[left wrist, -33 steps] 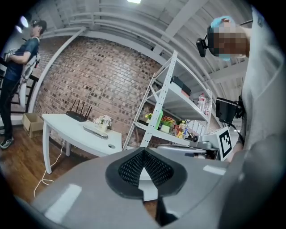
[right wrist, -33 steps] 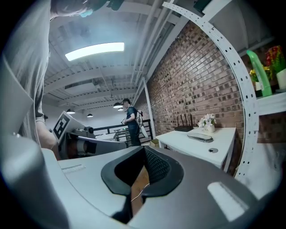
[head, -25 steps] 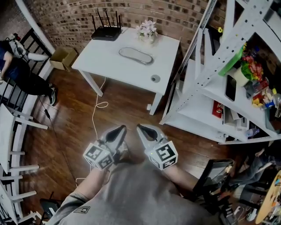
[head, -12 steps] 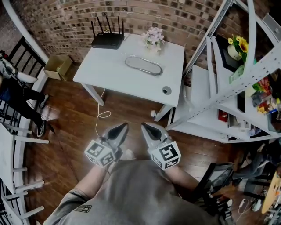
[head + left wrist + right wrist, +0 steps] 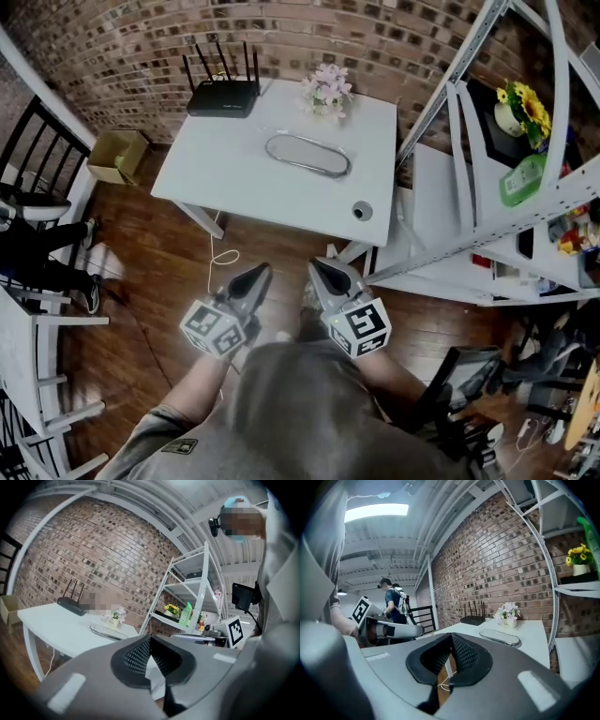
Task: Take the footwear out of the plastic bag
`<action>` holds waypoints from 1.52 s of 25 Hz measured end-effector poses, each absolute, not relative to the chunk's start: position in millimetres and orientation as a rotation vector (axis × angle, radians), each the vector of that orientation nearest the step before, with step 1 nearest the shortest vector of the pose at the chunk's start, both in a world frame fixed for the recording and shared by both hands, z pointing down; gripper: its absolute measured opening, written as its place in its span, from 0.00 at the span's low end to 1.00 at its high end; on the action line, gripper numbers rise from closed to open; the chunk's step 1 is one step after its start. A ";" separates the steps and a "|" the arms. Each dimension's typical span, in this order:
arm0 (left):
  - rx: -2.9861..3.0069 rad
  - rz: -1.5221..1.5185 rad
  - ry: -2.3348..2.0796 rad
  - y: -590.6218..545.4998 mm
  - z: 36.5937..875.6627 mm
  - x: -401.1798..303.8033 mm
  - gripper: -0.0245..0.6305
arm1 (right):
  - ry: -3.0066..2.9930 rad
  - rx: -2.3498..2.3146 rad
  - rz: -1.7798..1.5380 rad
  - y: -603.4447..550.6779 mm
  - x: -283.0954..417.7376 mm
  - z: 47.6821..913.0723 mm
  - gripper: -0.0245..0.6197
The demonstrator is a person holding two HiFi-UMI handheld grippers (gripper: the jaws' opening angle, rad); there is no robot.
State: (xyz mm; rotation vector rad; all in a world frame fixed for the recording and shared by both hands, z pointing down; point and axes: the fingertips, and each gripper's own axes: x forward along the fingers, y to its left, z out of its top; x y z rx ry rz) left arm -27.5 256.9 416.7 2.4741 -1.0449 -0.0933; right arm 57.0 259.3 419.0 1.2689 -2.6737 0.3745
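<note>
No plastic bag and no footwear show in any view. My left gripper (image 5: 255, 274) and right gripper (image 5: 319, 270) hang side by side in front of my body, above the wooden floor and short of the white table (image 5: 234, 178). Both are shut with nothing between the jaws. The left gripper view has its closed tips (image 5: 150, 641) pointing at the table (image 5: 42, 625) and the shelving. Beyond the closed tips (image 5: 451, 639) in the right gripper view stand the same table (image 5: 534, 634) and the brick wall.
On the table are a black router (image 5: 221, 94), a pot of flowers (image 5: 328, 89), an oval metal tray (image 5: 307, 155) and a small round object (image 5: 362, 211). A white shelf rack (image 5: 469, 216) fills the right. At left are a cardboard box (image 5: 114, 155), black railings and a person's legs (image 5: 47, 267).
The head view has swung and moved closer to the table. The person at the left has slid further out of view. Both grippers stay shut in the same place before my body.
</note>
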 end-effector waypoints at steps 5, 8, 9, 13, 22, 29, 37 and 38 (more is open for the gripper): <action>2.488 -0.067 -1.072 197.1 424.5 -32.1 0.04 | -2.695 1.246 0.373 198.5 54.6 422.6 0.06; 2.487 -0.044 -1.097 159.1 423.4 -29.9 0.04 | -2.711 1.238 0.370 159.2 60.6 420.7 0.05; 2.488 -0.039 -1.106 146.6 422.0 -28.8 0.04 | -2.716 1.238 0.369 146.5 63.5 419.7 0.06; 2.487 -0.026 -1.129 105.9 417.8 -20.2 0.04 | -2.726 1.230 0.371 105.9 76.8 418.9 0.05; 2.457 0.021 -1.105 50.7 440.9 -17.8 0.04 | -2.666 1.249 0.438 56.1 89.0 446.6 0.05; 2.459 0.066 -1.009 -0.3 466.2 -39.3 0.04 | -2.532 1.334 0.499 15.0 85.8 470.6 0.06; 2.475 0.096 -0.895 -58.3 486.1 -68.6 0.04 | -2.377 1.346 0.503 -37.6 73.4 497.3 0.06; 2.474 0.101 -0.884 -62.2 488.7 -69.5 0.04 | -2.359 1.337 0.502 -41.1 74.1 500.5 0.06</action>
